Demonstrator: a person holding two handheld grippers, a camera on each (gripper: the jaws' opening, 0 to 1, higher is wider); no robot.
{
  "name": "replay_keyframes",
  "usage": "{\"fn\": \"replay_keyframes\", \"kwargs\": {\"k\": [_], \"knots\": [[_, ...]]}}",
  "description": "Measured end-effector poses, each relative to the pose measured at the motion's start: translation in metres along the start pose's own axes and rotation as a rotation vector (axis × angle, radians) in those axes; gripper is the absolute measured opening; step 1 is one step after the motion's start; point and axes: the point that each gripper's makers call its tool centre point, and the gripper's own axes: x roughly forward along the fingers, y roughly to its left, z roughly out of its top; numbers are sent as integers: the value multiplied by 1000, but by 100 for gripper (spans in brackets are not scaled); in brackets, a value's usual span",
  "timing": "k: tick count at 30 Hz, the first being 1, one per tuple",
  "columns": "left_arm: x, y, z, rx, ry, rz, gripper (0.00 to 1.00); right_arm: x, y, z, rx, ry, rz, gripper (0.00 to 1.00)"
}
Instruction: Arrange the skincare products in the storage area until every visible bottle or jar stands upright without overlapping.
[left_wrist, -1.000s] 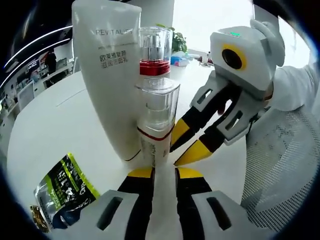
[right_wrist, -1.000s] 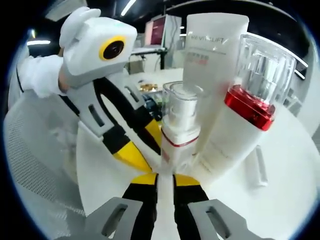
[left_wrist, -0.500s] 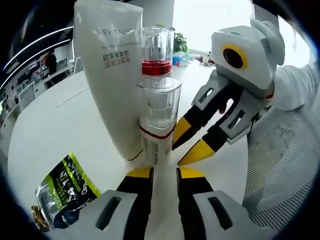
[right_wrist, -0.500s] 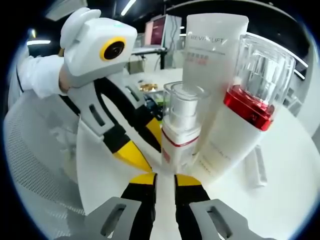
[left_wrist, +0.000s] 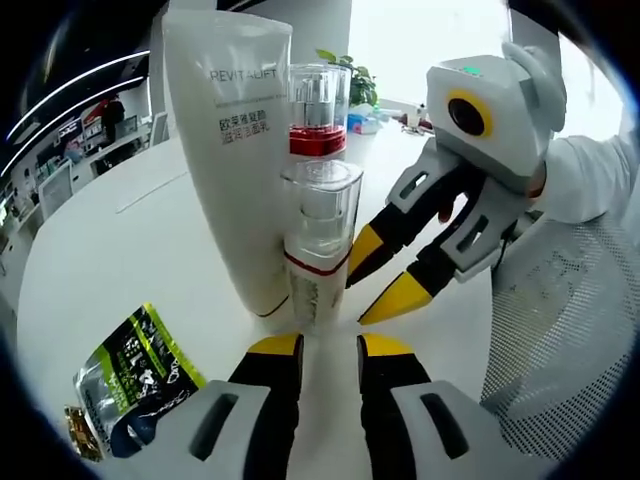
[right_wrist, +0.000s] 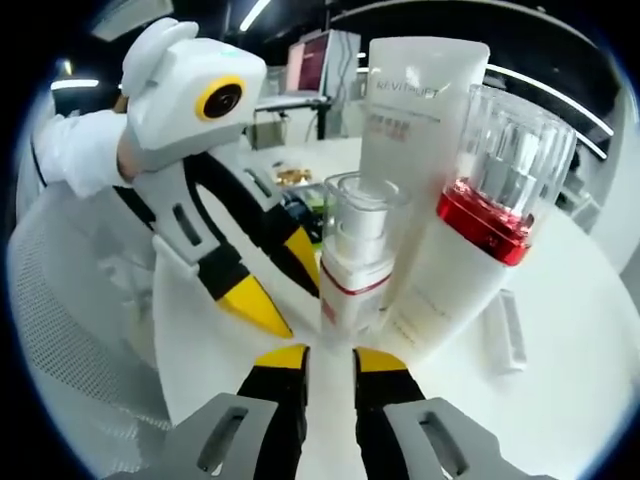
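On the white counter (left_wrist: 110, 250), a green sachet (left_wrist: 130, 375) lies left of the tall tube (left_wrist: 240, 160). The small pump bottle (left_wrist: 318, 250) stands touching it, the red-collared bottle (left_wrist: 318, 105) behind. My left gripper (left_wrist: 330, 350) and right gripper (right_wrist: 330, 355) both hold nothing, fingers narrowly parted.

Three upright products, tall tube (left_wrist: 243, 170), red-collared bottle (left_wrist: 318, 112) and small pump bottle (left_wrist: 317, 250), cluster tightly; open tabletop (left_wrist: 110, 250) surrounds them.

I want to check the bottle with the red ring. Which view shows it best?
The right gripper view: the red-ring bottle stands large, its side unblocked. In the left gripper view the small pump bottle covers its lower part.
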Motion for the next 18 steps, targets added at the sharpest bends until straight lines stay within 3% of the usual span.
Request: {"fn": "replay_keyframes", "kwargs": {"k": [18], "knots": [[-41,7,6,-102,-32,-2,27,-22,7,3,-33,17,-34,26]]}}
